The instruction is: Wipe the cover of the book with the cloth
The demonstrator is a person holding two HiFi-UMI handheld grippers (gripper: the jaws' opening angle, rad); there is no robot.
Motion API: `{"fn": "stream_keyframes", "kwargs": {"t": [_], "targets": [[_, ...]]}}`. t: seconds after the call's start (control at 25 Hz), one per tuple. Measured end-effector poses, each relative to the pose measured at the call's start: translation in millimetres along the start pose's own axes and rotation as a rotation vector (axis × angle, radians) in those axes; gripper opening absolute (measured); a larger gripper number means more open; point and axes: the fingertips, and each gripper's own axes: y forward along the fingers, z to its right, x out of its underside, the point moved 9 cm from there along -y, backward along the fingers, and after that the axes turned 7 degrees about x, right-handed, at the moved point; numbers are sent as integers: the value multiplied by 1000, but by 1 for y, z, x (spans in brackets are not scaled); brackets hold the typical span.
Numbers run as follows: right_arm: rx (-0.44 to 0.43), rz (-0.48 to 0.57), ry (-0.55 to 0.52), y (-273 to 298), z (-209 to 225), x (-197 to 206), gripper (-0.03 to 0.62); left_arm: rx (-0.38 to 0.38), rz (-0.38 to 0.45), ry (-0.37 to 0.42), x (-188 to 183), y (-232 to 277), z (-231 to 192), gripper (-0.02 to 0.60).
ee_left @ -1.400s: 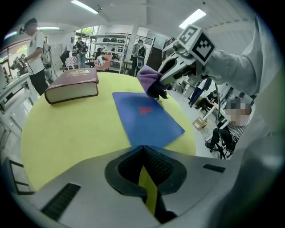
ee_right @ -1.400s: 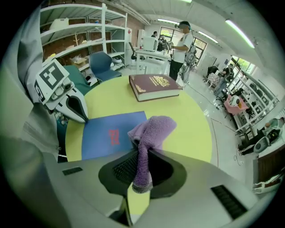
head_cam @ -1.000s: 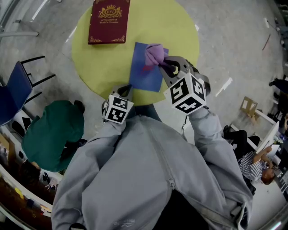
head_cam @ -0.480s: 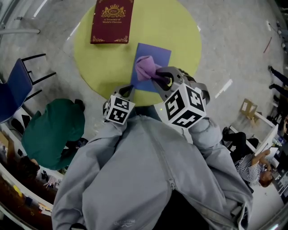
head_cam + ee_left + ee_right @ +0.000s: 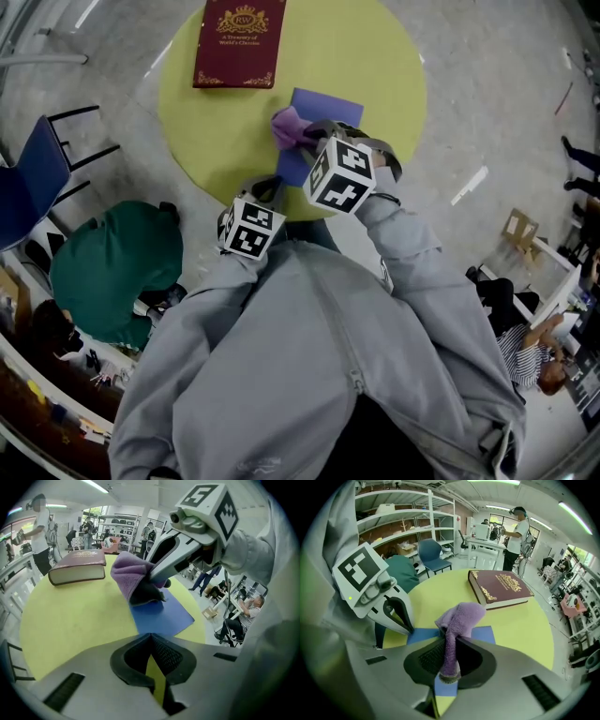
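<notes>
A dark red book with gold print lies closed at the far side of the round yellow table. My right gripper is shut on a purple cloth, which it holds up over the left edge of a blue mat. In the right gripper view the cloth stands pinched between the jaws, with the book beyond it. My left gripper hovers at the table's near edge, shut and empty. It faces the cloth and the book.
A blue chair and a green seat or bag stand left of the table. A person sits at the lower right. Shelves and desks and standing people fill the room around.
My right gripper has swung left with the cloth, from the mat's middle to its left edge, nearer the book. The left gripper has stayed at the near edge.
</notes>
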Motion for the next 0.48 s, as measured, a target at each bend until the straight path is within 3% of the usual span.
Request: {"fn": "stream_keyframes", "kwargs": {"t": [0.24, 0.48], "targets": [[1, -45, -52, 26, -3, -1, 71, -3, 2, -5, 0, 0, 0, 17], [-22, -41, -21, 36, -4, 2, 71, -14, 10, -6, 2, 1, -1, 18]]}}
